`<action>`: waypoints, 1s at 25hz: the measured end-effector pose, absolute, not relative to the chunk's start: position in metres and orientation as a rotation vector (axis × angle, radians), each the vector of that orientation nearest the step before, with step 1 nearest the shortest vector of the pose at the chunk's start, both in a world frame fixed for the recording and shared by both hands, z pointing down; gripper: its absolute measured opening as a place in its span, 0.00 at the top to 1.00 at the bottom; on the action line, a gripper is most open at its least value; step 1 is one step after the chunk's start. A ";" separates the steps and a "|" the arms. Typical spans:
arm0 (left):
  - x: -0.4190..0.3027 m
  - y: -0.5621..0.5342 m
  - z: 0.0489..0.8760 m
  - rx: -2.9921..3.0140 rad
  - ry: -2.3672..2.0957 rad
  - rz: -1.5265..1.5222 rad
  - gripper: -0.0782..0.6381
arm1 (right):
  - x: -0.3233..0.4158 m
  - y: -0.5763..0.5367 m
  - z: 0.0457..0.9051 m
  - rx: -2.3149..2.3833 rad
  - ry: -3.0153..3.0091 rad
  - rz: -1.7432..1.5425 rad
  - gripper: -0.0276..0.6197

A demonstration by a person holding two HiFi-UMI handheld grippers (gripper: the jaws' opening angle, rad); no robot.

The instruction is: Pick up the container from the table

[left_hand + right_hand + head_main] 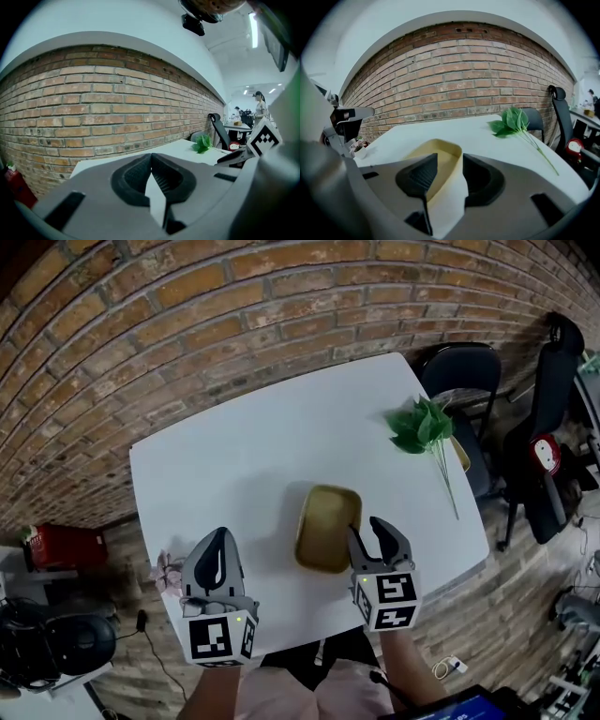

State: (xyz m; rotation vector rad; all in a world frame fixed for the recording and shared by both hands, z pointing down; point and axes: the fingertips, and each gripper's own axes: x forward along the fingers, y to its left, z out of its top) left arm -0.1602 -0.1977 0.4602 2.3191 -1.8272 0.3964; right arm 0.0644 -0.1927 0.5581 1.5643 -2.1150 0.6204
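Observation:
A shallow yellow container [326, 521] lies on the white table [253, 446], a little in front of its middle. My right gripper [368, 532] is open at the container's near right side. In the right gripper view its fingers straddle the container's right wall [440, 149], one over the inside and one outside; the pads do not press it. My left gripper [220, 538] hovers over bare table left of the container. Its jaws [151, 155] meet at the tips and hold nothing.
A green leafy sprig [422, 426] lies at the table's far right. A small pink flower [168, 571] sits at the left edge near my left gripper. Dark office chairs [464, 376] stand to the right, a brick wall runs behind, and a red object [64, 546] is on the floor at left.

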 end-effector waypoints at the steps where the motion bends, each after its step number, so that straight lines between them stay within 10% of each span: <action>1: -0.160 -0.197 0.463 2.315 -1.824 0.403 0.88 | 0.065 -0.191 0.562 1.561 -2.108 0.637 0.69; 25: -0.162 -0.208 0.474 2.300 -1.811 0.430 0.88 | 0.063 -0.192 0.593 1.521 -2.054 0.761 0.76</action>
